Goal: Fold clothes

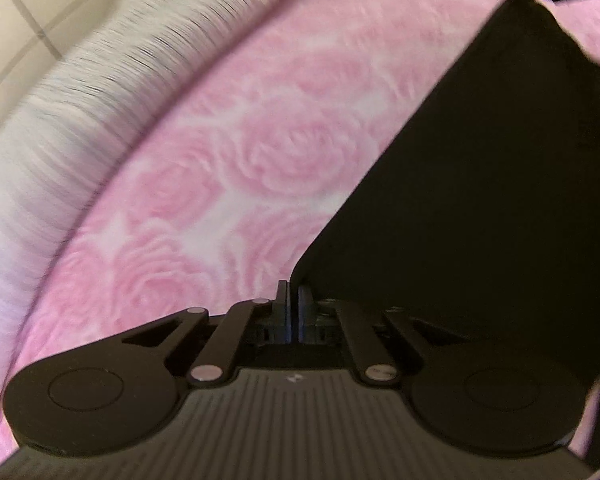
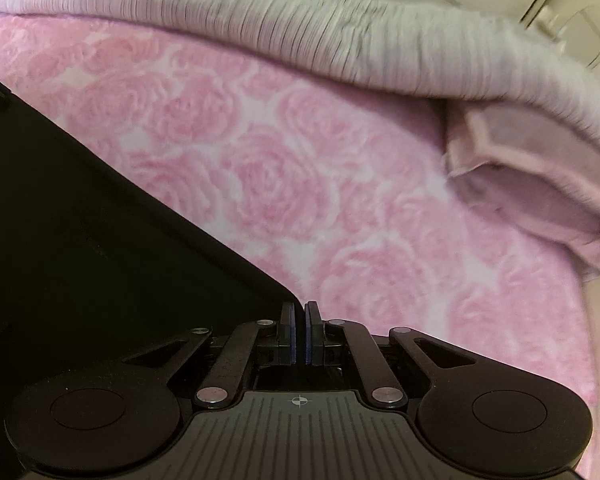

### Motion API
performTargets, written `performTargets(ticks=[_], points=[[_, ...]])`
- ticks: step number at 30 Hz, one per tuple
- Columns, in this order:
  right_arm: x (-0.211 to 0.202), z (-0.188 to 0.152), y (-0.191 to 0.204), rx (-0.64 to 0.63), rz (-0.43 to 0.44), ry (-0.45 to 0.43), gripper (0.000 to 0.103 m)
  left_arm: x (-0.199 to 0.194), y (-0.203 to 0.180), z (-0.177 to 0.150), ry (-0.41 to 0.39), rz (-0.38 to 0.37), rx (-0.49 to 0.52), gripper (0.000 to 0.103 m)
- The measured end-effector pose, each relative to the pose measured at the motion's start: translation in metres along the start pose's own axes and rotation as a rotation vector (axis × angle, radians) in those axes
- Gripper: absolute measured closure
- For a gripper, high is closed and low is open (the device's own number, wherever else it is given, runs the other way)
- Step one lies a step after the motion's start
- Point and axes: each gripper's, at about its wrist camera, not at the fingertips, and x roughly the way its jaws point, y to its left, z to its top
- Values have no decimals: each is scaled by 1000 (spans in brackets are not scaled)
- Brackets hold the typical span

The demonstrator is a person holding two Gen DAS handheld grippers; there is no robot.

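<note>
Your left gripper point(image 1: 294, 294) and right gripper point(image 2: 300, 314) each pinch a corner of the plain black fabric garment point(image 1: 480, 200), jaws nearly together. The cloth stretches taut between them above the pink rose-patterned blanket point(image 2: 300, 180). Beyond lies a ribbed pale-grey bedcover point(image 2: 300, 28). No brand, label or writing can be read.

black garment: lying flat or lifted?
Lifted: the black garment stretches taut between both shut grippers, left and right, above the pink blanket.
</note>
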Motion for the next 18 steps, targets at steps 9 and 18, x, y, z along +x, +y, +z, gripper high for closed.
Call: performTargets(ticks=[9, 18], points=[[-135, -33, 51, 23, -101, -90, 100, -152, -52, -40, -110, 12, -204, 101], [-221, -140, 151, 100, -64, 262, 103, -204, -153, -135, 113, -234, -531, 99]])
